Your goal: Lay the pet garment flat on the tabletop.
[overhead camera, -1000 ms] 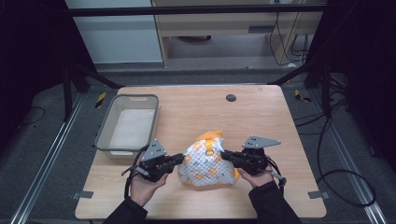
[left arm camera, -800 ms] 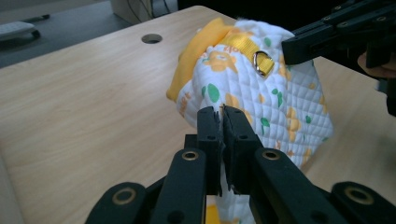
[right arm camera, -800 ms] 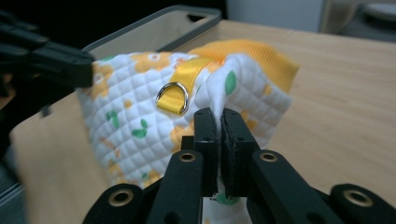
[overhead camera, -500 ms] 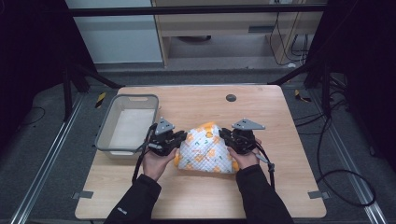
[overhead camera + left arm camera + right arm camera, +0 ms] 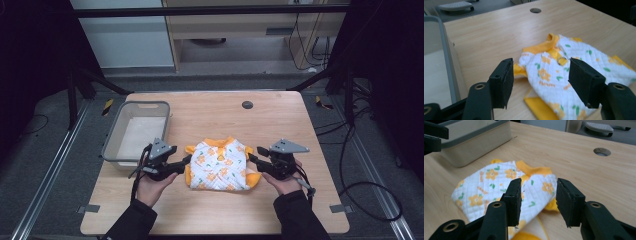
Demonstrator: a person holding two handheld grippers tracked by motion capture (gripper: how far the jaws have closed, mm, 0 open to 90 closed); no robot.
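With both sets of jaws having just been opening and nothing pressed between the pads, the left gripper (image 5: 187, 161) and right gripper (image 5: 252, 160) sit apart at either side of the folded baby shirt (image 5: 220, 165), lower centre of the high view. Judged step: release after a fold, so back straight off, level, without snagging the quilted cloth. Collar points to the frame's top, long axis roughly left-right; grey basket (image 5: 114, 140) lies at left on the table (image 5: 280, 115).

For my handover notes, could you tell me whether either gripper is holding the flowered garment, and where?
Neither: the left gripper and right gripper have just opened beside the garment.
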